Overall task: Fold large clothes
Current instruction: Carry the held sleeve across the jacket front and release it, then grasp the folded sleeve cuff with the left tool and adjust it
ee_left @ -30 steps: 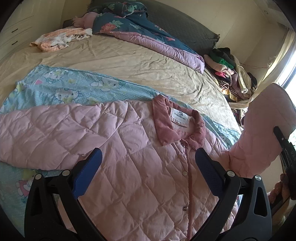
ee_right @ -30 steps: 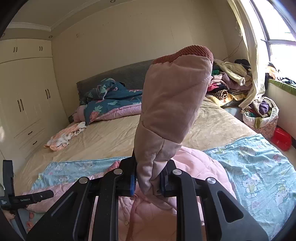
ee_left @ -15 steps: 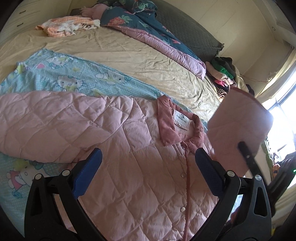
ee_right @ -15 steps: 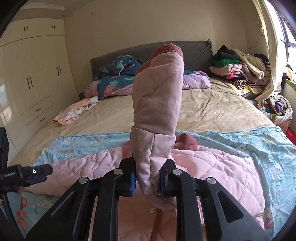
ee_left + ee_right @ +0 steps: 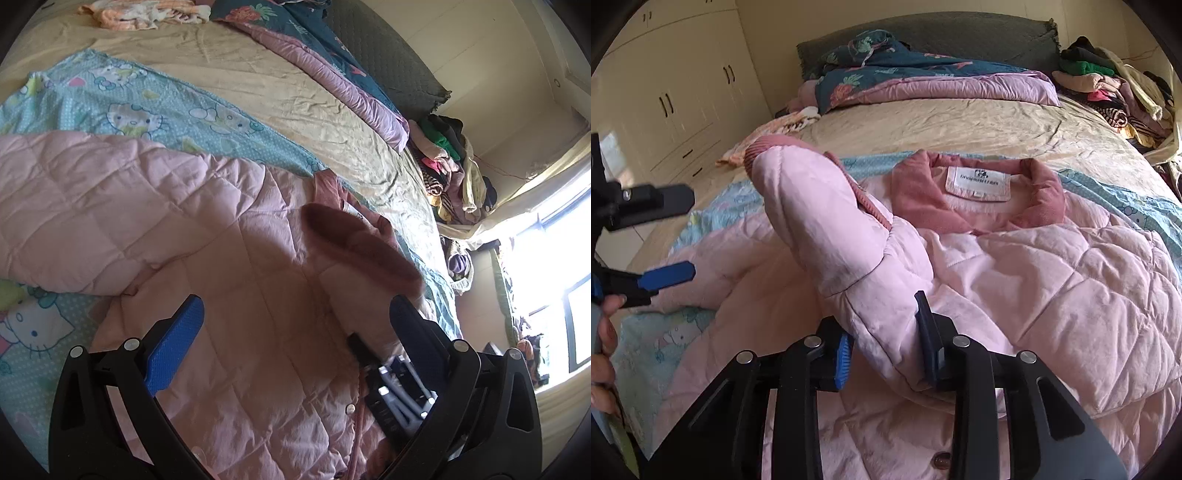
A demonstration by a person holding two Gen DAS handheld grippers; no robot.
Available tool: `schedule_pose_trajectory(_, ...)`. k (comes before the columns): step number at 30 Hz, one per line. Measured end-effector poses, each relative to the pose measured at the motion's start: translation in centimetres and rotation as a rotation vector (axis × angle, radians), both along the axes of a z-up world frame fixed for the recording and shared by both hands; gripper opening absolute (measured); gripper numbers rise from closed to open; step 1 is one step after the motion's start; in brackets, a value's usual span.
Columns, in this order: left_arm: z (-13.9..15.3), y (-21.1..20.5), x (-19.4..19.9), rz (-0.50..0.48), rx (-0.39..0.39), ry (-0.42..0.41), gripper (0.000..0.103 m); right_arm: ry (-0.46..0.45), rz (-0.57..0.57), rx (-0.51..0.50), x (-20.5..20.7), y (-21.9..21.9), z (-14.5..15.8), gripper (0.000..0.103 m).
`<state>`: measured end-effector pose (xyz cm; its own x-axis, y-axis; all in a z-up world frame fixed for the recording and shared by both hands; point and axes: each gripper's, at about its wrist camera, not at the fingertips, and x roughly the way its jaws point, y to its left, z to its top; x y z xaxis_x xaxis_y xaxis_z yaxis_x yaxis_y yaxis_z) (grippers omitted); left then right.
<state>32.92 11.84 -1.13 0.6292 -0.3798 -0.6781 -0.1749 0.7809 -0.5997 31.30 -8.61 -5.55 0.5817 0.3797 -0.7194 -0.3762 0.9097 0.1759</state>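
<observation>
While my right claw (image 5: 886, 347) grips the right sleeve (image 5: 827, 229) of the quilted pink jacket (image 5: 1052, 280), that sleeve stands folded inward over the jacket's front, with its ribbed cuff (image 5: 764, 146) pointing toward the far left of the bed. The jacket lies face up on a blue cartoon-print sheet (image 5: 140, 107), which is spread over the tan bedsheet (image 5: 295, 92). Its darker pink collar (image 5: 975, 199) and neck label (image 5: 978, 182) face the headboard.

My left claw (image 5: 295, 332) hovers above the jacket's chest with its jaws set wide and nothing between them. The left sleeve (image 5: 74, 206) lies stretched flat, out to the side across the printed sheet.

Step in hand, as I judge it: fold the first sleeve across the body. The task is at an early stage, since the second sleeve and the body folds are not yet done.

Next move, in my estimate:
1. Lower the right claw until the sleeve rests flat across the chest, cuff laid toward the opposite shoulder.
2. Release only when the padding is settled. The quilted fill looks springy and may lift the sleeve back up.
3. Bring the left claw to the outstretched left sleeve and close on it near the cuff.

Caution: the two claws sit near each other over the chest, so I would keep their paths apart.

A pile of loose clothes (image 5: 1108, 85) and a floral quilt (image 5: 905, 66) lie further up the bed, well apart from the work.
</observation>
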Motion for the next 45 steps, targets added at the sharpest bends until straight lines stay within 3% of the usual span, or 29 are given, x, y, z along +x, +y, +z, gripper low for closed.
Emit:
schedule_pose_trajectory(4,-0.7,-0.3,0.1,-0.005,-0.014,0.019,0.094,0.085,0.054,0.061,-0.7,0.1,-0.8,0.064)
schedule_pose_trajectory(10,-2.7,-1.2,0.5,-0.026,-0.037,0.069,0.094,0.086,0.111,0.093,-2.6,-1.7,0.6,0.083)
schedule_pose_trajectory(17,-6.1,-3.2,1.1,-0.059,-0.031,0.149,0.094,0.048,0.000,0.115,-3.4,-8.1,2.7,0.085)
schedule_pose_trajectory(20,-7.1,-4.2,1.2,-0.076,-0.013,0.145,0.093,0.033,-0.071,0.106,-3.6,-11.2,3.2,0.085)
schedule_pose_trajectory(21,-7.2,-4.6,1.2,-0.084,-0.001,0.135,0.083,0.030,-0.093,0.108,-3.6,-12.2,3.3,0.085)
schedule_pose_trajectory(22,-7.2,-5.0,1.2,-0.094,0.021,0.126,0.057,0.027,-0.113,0.115,-3.6,-13.2,3.4,0.085)
schedule_pose_trajectory(23,-7.0,-5.4,1.4,-0.102,0.042,0.119,0.044,0.026,-0.135,0.116,-3.6,-14.1,3.5,0.085)
schedule_pose_trajectory(25,-6.4,-6.2,1.5,-0.134,0.093,0.090,0.023,0.023,-0.169,0.118,-3.3,-15.7,3.5,0.085)
schedule_pose_trajectory(27,-5.4,-6.6,1.4,-0.149,0.154,0.051,0.013,0.016,-0.198,0.127,-3.3,-17.3,3.7,0.085)
schedule_pose_trajectory(35,-1.4,-5.2,2.3,-0.122,0.249,-0.065,0.010,0.003,-0.309,0.130,-2.9,-22.4,3.6,0.085)
schedule_pose_trajectory(45,-7.0,-4.2,3.6,-0.123,0.268,0.060,0.014,0.088,-0.331,0.125,-0.8,-23.7,1.3,0.085)
